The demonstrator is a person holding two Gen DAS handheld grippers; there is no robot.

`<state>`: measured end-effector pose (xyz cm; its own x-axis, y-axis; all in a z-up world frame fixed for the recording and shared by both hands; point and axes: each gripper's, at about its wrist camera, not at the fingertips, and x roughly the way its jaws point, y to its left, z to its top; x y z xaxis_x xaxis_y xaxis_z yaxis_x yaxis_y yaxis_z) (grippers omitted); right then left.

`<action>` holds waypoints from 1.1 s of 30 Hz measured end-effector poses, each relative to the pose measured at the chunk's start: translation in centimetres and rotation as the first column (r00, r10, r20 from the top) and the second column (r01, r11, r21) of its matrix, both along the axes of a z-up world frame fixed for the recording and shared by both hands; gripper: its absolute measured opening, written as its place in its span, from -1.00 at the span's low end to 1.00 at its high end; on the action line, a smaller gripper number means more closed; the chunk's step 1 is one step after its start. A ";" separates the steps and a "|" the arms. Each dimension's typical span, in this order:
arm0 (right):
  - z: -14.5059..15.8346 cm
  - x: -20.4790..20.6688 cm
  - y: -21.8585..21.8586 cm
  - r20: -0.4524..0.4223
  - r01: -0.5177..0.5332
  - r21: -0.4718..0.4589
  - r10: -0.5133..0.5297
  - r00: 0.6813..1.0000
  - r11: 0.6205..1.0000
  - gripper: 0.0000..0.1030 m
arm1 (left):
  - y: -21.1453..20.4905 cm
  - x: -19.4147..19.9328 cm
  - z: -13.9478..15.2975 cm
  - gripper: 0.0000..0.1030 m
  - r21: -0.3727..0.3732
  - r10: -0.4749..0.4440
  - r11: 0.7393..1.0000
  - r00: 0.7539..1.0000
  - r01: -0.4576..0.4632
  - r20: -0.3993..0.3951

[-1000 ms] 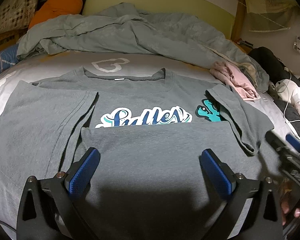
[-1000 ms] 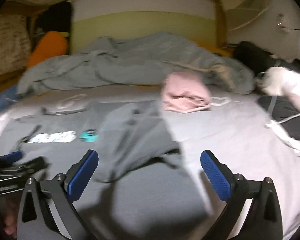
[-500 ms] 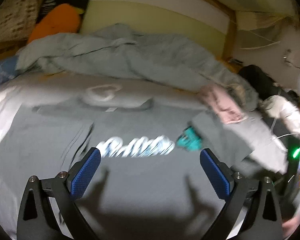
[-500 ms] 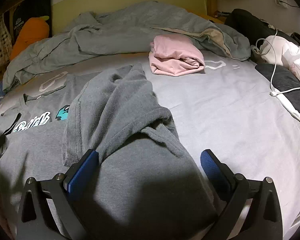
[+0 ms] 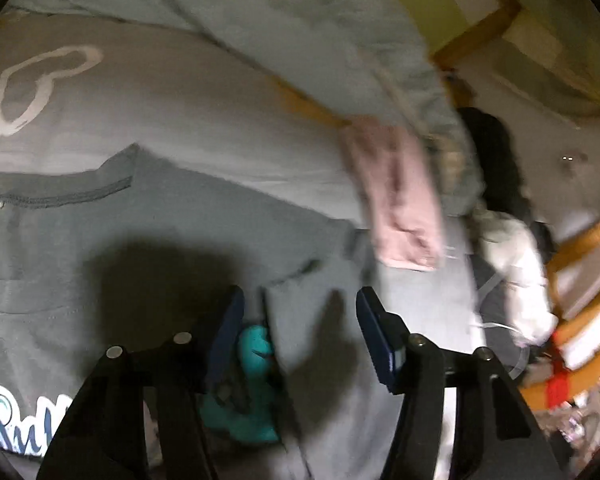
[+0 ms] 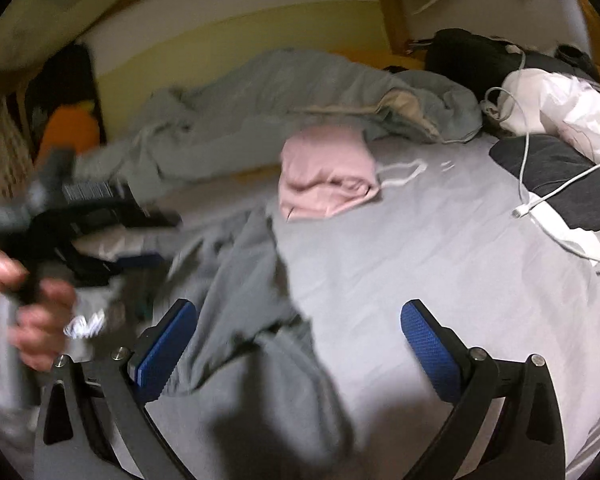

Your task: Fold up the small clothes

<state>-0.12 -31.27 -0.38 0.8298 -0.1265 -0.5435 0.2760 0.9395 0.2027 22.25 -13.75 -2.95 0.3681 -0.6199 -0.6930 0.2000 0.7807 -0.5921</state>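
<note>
Left gripper [image 5: 300, 320], black-framed with blue ribbed pads: jaws are seen part-way apart and closing; the folded sleeve edge of the dark grey cotton T-shirt [image 5: 80, 240] is framed between the pads, contact with the cloth not being discernible through the blur. A teal printed motif [image 5: 256, 344] is seen just beside the left pad. The same gripper is shown in the right wrist view [image 6: 136, 240], carried by a person's hand [image 6: 32, 312].

Right gripper [image 6: 296, 344], same make: jaws are held spread wide, nothing pinched; the bunched grey sleeve is laid between and ahead of the pads, its nearer fold passing just beside the left pad.

T-shirt: spread flat on the light grey bed sheet [image 6: 400, 248], collar away from the camera, a small white neck label visible but unreadable. White and blue script lettering [image 5: 20, 420] is cut off at the picture's edge; only fragments can be seen, no word being readable.

Beyond the shirt: a folded pale pink garment [image 6: 328, 176] is placed on the sheet, well apart from both grippers. A white heart outline [image 5: 36, 84] is printed on the sheet. A rumpled grey-green duvet [image 6: 280, 92] is heaped farthest back.
</note>
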 end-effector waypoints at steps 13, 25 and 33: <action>-2.6 3.5 -1.9 -0.173 -0.089 0.139 0.113 0.978 0.986 0.20 | 3.5 -5.2 8.1 -0.95 -0.015 0.079 0.997 0.905 -0.080 0.418; -2.3 2.4 -2.5 -0.154 -0.051 0.117 0.069 0.986 0.992 0.21 | 2.8 -3.7 2.8 -0.52 0.324 0.149 0.920 0.961 -0.221 0.232; 0.5 0.2 -4.6 -0.064 0.046 0.114 -0.039 0.997 0.992 0.21 | -0.2 -10.6 3.0 -0.50 0.234 -0.062 0.972 0.987 0.026 0.148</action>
